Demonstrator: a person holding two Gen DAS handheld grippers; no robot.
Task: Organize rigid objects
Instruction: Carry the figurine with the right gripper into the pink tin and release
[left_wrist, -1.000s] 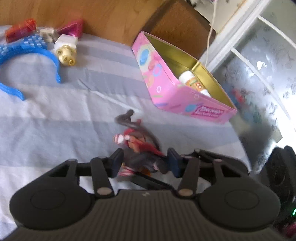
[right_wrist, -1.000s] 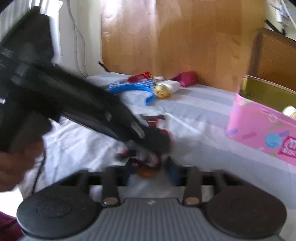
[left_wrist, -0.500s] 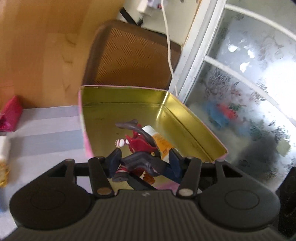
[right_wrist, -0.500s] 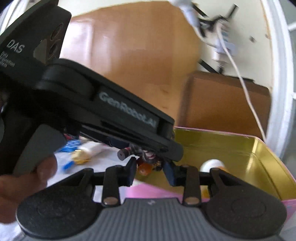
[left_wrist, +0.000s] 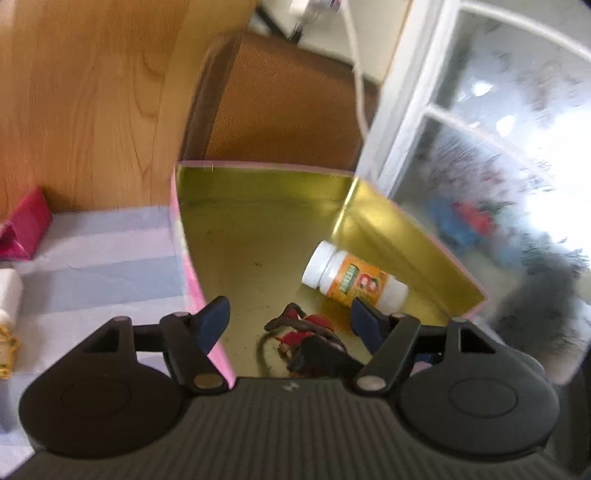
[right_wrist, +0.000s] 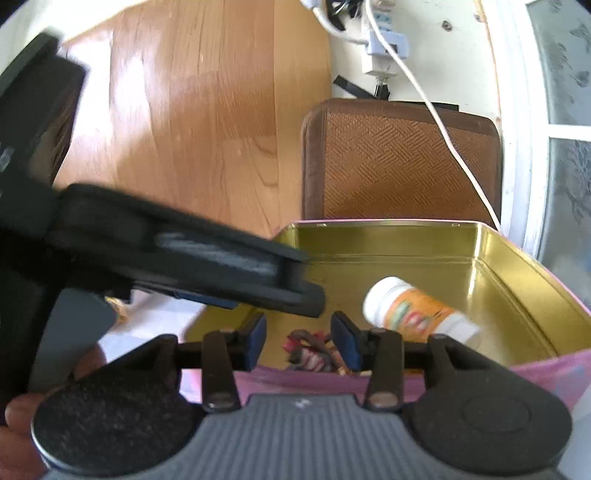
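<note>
A small red and dark toy figure (left_wrist: 314, 326) lies on the gold floor of the pink tin (left_wrist: 258, 188), near its front wall. My left gripper (left_wrist: 290, 321) hovers over it. Its jaws are opening and stand wide, with both pads clear of the figure. A white bottle with an orange label (left_wrist: 354, 275) lies on its side in the tin's right part. In the right wrist view my right gripper (right_wrist: 301, 341) sits at the tin's (right_wrist: 388, 236) front wall. Its jaws are opening, with the figure (right_wrist: 310, 354) low between the pads, untouched. The bottle (right_wrist: 413, 310) lies to the right.
The left gripper's black housing (right_wrist: 166, 251) crosses the right wrist view from the left, with a hand (right_wrist: 14, 443) below it. Behind the tin stand a brown woven chair back (left_wrist: 288, 110) and a white cable (right_wrist: 443, 110). A pink pouch (left_wrist: 26, 229) lies on the striped sheet (left_wrist: 103, 266).
Both grippers carried the figure from the striped sheet to over the tin. Since then the left jaws have spread wide, the right jaws have widened, and the figure has dropped to the tin's floor.
</note>
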